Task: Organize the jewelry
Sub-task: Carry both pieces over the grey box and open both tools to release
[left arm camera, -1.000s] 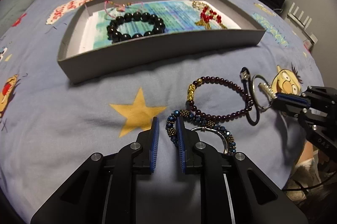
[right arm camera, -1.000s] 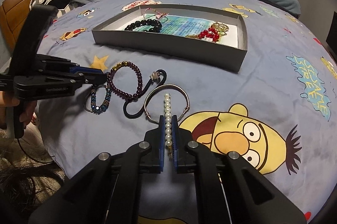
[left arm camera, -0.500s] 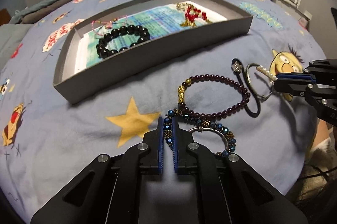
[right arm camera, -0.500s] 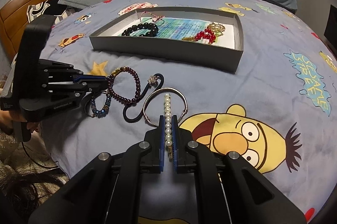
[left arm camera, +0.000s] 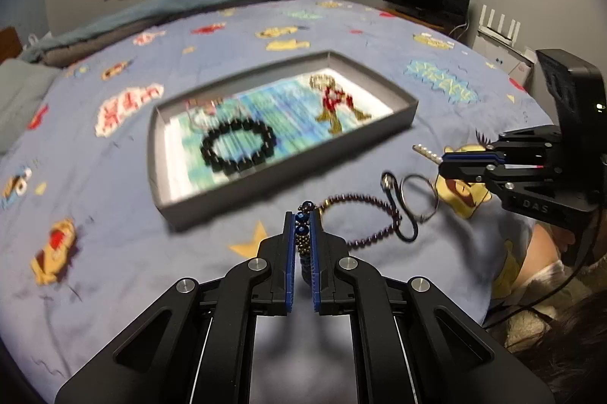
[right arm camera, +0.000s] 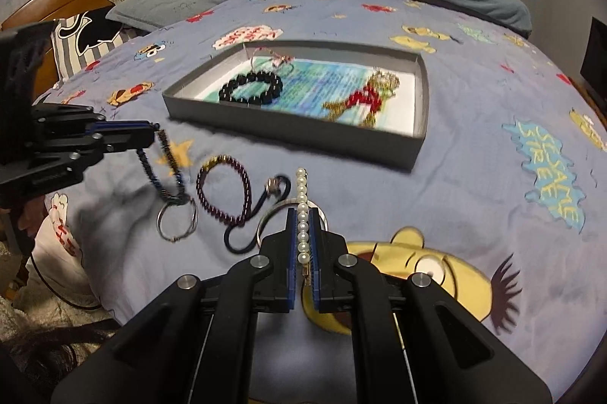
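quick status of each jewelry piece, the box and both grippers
left gripper: shut on the blue bead bracelet
blue bead bracelet: hanging off the bed
right gripper: shut on the pearl strand
pearl strand: clamped
purple bead bracelet: lying loose on the bedspread
black bead bracelet: in the box
grey box: open, lidless

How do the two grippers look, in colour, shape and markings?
Both are matte black plastic. The left gripper and the right gripper each have two long angular fingers with blue ribbed pads and silver round screws at the joints. Seen from the side, the right one carries the pale letters DAS and a thin black cable trailing from its body.
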`<state>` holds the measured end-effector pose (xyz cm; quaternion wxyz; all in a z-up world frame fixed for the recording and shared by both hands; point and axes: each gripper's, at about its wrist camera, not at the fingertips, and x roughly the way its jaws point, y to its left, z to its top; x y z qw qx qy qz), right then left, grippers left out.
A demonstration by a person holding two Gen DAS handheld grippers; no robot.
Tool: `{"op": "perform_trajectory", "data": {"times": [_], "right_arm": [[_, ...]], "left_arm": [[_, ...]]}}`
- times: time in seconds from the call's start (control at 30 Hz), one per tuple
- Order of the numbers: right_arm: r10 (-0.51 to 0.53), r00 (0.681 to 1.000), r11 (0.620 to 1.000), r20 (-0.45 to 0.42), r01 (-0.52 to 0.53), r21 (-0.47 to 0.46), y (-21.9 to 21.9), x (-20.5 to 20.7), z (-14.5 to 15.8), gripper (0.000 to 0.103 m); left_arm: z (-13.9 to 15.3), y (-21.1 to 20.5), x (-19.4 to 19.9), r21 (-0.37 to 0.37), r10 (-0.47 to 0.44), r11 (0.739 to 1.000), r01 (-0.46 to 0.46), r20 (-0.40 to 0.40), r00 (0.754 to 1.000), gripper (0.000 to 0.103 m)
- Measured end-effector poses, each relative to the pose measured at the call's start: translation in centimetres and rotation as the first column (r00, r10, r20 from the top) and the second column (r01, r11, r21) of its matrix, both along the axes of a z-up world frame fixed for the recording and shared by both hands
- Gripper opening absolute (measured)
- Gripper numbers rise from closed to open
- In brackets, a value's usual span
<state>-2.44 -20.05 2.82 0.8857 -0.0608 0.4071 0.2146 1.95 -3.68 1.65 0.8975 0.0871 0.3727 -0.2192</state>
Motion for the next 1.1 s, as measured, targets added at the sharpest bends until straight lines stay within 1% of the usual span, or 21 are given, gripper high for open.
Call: {"op": "perform_trajectory", "data": {"times": [0.17, 0.23, 0.37, 0.47, 0.57, 0.7, 0.77, 0.9, 1.0, 1.1], "right_arm": [[-0.001, 0.999, 1.000, 0.038, 0.001, 0.004, 0.2, 1.6, 1.7, 0.006], [0.001, 0.998, 1.000, 0.063, -0.001, 0.004, 0.4, 2.6, 2.7, 0.006], [-0.005, 0.997, 1.000, 0.083, 0.004, 0.014, 0.7, 4.7, 4.0, 0.006], [-0.015, 0.996, 1.000, 0.090, 0.013, 0.024, 1.0, 7.1, 4.6, 0.006], [-0.029, 0.996, 1.000, 0.079, 0.028, 0.015, 1.5, 9.5, 4.4, 0.006], [-0.043, 0.998, 0.999, 0.054, 0.044, -0.012, 2.4, 12.2, 3.4, 0.006], [-0.046, 0.998, 0.999, 0.032, 0.046, -0.025, 3.1, 13.5, 2.5, 0.006], [-0.043, 0.999, 0.998, -0.029, 0.041, -0.052, 4.5, 15.9, 0.8, 0.006], [-0.048, 0.996, 0.997, -0.079, 0.043, -0.060, 5.2, 17.6, -0.3, 0.006], [-0.058, 0.992, 0.996, -0.108, 0.049, -0.080, 5.9, 19.1, -1.1, 0.006]], "left_arm": [[1.8, 1.0, 1.2, 0.002, 0.021, 1.000, -0.022, 0.038, 0.999, 0.008], [2.6, 1.5, 2.0, -0.005, 0.031, 1.000, -0.031, 0.052, 0.998, 0.008], [4.1, 2.0, 4.0, 0.003, 0.045, 0.999, -0.045, 0.083, 0.996, 0.008], [4.7, 2.6, 6.1, 0.000, 0.059, 0.998, -0.059, 0.082, 0.995, 0.008], [5.0, 3.4, 8.8, 0.004, 0.093, 0.996, -0.093, 0.078, 0.993, 0.008], [4.3, 4.1, 11.5, 0.004, 0.111, 0.994, -0.112, 0.051, 0.993, 0.008], [3.6, 4.4, 12.5, 0.011, 0.109, 0.994, -0.110, 0.034, 0.993, 0.008], [1.4, 5.1, 14.8, 0.018, 0.114, 0.993, -0.114, -0.027, 0.993, 0.008], [0.6, 5.1, 16.0, 0.044, 0.121, 0.992, -0.119, -0.030, 0.992, 0.008], [-0.2, 5.0, 17.3, 0.071, 0.118, 0.991, -0.116, -0.029, 0.993, 0.008]]}}
